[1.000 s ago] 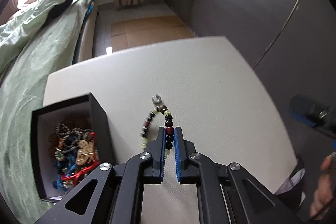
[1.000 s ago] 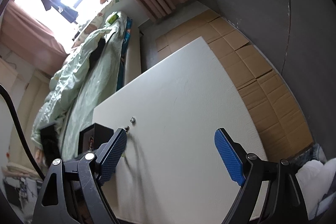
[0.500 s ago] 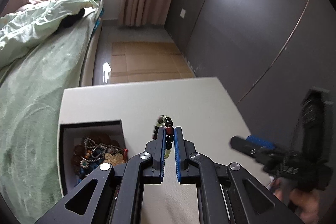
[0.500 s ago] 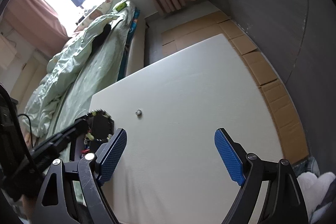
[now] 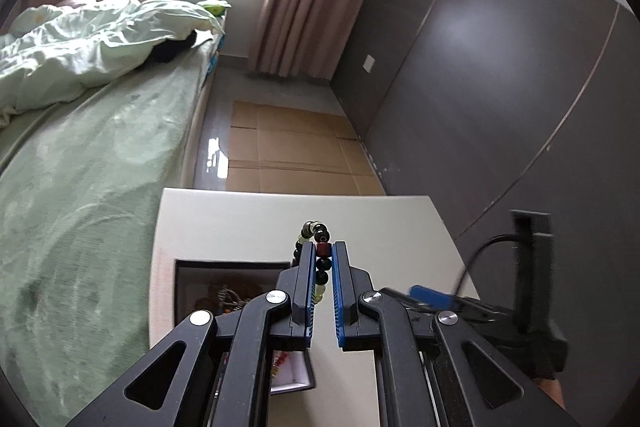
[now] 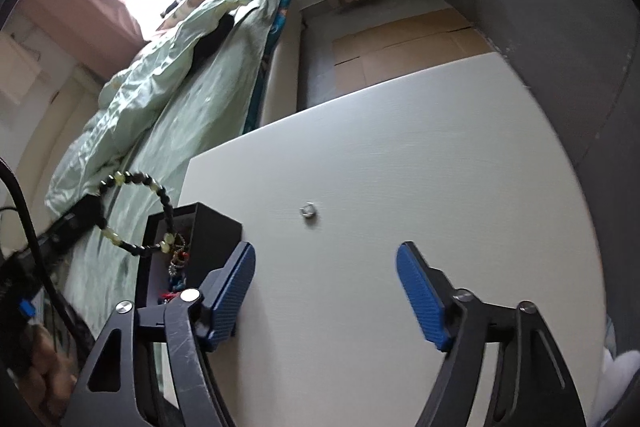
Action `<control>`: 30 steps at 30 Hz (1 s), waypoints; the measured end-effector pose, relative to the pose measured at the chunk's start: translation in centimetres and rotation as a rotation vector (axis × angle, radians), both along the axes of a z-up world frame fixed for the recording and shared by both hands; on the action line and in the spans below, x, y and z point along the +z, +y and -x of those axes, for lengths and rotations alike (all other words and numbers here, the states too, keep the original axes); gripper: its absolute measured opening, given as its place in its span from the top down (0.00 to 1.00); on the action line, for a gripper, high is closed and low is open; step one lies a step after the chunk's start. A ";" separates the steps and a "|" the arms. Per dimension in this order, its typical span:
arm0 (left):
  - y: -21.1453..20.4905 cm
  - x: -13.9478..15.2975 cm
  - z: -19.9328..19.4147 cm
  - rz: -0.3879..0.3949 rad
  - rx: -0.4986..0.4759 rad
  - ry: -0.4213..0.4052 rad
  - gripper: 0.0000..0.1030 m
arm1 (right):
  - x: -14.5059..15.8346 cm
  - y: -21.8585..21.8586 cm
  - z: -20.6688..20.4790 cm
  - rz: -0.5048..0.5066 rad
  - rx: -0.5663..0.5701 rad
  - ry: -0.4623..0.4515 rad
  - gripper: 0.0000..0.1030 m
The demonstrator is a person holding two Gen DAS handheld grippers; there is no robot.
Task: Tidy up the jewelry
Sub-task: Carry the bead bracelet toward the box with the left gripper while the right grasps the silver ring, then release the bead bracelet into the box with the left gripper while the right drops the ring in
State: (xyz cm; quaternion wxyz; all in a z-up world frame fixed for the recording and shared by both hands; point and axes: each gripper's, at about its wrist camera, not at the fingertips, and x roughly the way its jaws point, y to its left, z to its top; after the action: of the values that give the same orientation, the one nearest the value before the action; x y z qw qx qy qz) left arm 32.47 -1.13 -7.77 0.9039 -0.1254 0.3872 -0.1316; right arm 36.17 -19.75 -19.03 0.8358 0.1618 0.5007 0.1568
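Observation:
My left gripper [image 5: 322,259] is shut on a beaded bracelet [image 5: 320,255] of dark, red and pale green beads, held in the air above the black jewelry box [image 5: 200,267]. In the right wrist view the bracelet [image 6: 136,211] hangs as a loop over the box [image 6: 212,231], which holds several tangled pieces. A small silver ring [image 6: 308,209] lies on the white table [image 6: 400,187] right of the box. My right gripper [image 6: 326,291] is open and empty, above the table's near part, short of the ring.
A bed with green bedding [image 5: 80,147] runs along the table's left side. A dark grey wall [image 5: 480,87] stands on the right. Cardboard sheets [image 5: 288,151] cover the floor beyond the table's far edge.
My left gripper has lifted the bracelet off the table and moved it left, over the box. My right gripper has moved closer to the ring and stays open.

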 end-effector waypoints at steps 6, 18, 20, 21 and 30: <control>1.9 -0.6 -0.7 0.012 0.019 0.017 0.93 | -1.6 3.3 -2.5 0.084 0.081 0.030 0.63; 3.2 -2.8 -2.2 0.007 0.016 0.108 0.92 | -2.9 5.3 -5.2 0.220 0.115 0.070 0.72; 3.2 -3.0 -2.5 0.007 0.014 0.121 0.92 | -3.1 5.9 -5.4 0.257 0.124 0.071 0.72; 3.2 -3.2 -2.6 0.005 0.013 0.128 0.92 | -3.0 6.2 -5.4 0.276 0.127 0.063 0.73; 4.0 -4.1 -2.7 0.010 0.049 0.181 0.92 | -2.9 6.9 -4.8 0.381 0.138 0.047 0.86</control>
State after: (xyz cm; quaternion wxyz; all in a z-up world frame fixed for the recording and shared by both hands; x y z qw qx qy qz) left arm 35.12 2.92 -11.87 0.8676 -0.1507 0.4633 -0.0994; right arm 40.94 -12.83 -21.91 0.8265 -0.0304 0.5508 0.1124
